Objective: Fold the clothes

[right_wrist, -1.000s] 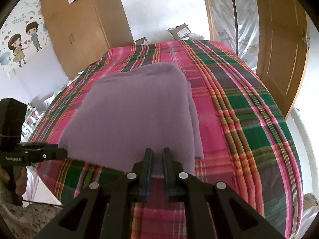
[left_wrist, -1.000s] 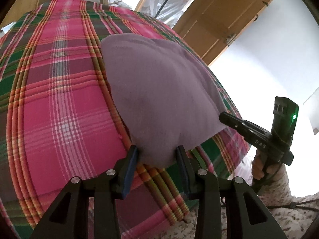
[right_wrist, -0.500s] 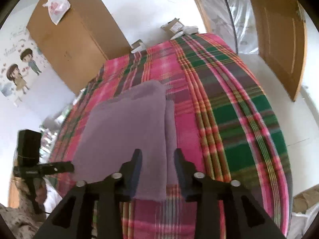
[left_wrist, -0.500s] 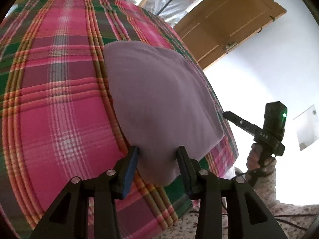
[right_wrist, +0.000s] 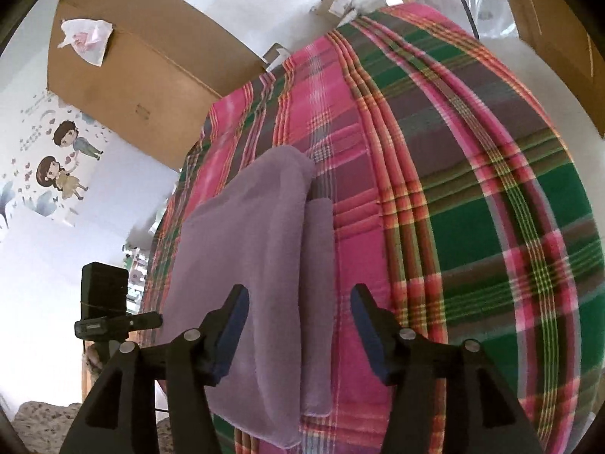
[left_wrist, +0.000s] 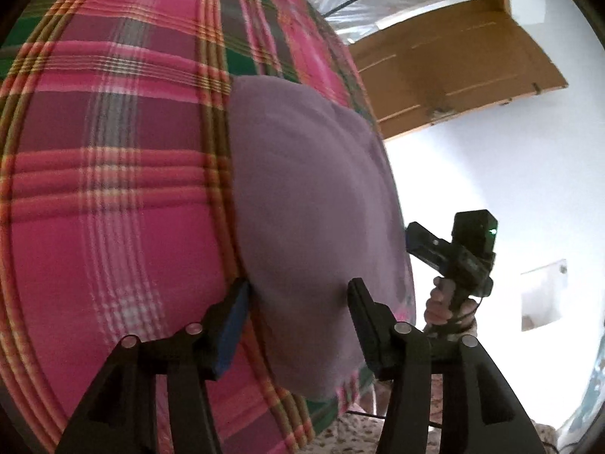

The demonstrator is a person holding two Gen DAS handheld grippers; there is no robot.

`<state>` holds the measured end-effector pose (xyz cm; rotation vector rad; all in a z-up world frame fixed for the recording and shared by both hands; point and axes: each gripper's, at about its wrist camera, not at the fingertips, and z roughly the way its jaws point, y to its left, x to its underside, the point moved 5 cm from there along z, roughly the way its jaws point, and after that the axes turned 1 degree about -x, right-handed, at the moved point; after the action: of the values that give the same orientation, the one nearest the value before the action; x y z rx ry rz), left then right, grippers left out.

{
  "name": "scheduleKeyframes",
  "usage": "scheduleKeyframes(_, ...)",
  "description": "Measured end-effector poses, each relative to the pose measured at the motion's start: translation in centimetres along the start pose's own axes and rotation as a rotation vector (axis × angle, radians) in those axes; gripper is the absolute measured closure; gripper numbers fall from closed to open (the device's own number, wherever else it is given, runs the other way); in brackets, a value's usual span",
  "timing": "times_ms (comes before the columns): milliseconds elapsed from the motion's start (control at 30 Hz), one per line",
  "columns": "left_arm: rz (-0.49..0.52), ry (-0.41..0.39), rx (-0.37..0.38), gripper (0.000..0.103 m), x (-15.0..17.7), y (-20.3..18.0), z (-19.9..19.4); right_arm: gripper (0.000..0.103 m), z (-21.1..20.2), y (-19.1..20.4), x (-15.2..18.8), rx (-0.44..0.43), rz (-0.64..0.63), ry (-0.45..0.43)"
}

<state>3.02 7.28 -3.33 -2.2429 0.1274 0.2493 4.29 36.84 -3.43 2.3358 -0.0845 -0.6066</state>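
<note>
A folded purple garment lies flat near the edge of a plaid-covered bed. My left gripper is open, its fingers spread above the garment's near corner and holding nothing. In the right wrist view the same purple garment shows a second folded layer along its right side. My right gripper is open too, lifted above the garment's near edge with nothing between its fingers. The right gripper and the hand holding it appear at the right of the left wrist view; the left gripper shows at the left of the right wrist view.
A wooden door stands open beyond the bed. A wooden wardrobe and a wall with cartoon stickers are on the other side. Cardboard boxes sit past the bed's far end. The plaid cover stretches wide to the right of the garment.
My right gripper has opened and let go of the garment's edge, then lifted back. Both grippers have risen and tilted away from the garment, which stays flat on the bed.
</note>
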Motion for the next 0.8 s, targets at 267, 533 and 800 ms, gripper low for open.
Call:
scheduleKeyframes(267,-0.027,0.008,0.042,0.048,-0.5,0.6,0.1,0.044,1.1,-0.8,-1.2,-0.093,0.043,0.041)
scheduleKeyframes(533,-0.081,0.018,0.088,0.048,-0.6,1.7,-0.6,0.038,3.0,0.1,-2.4,-0.172,0.015,0.126)
scheduleKeyframes(800,-0.105,0.024,0.097,0.048,-0.8,1.6,-0.1,0.037,3.5,0.9,-2.0,-0.179,-0.037,0.142)
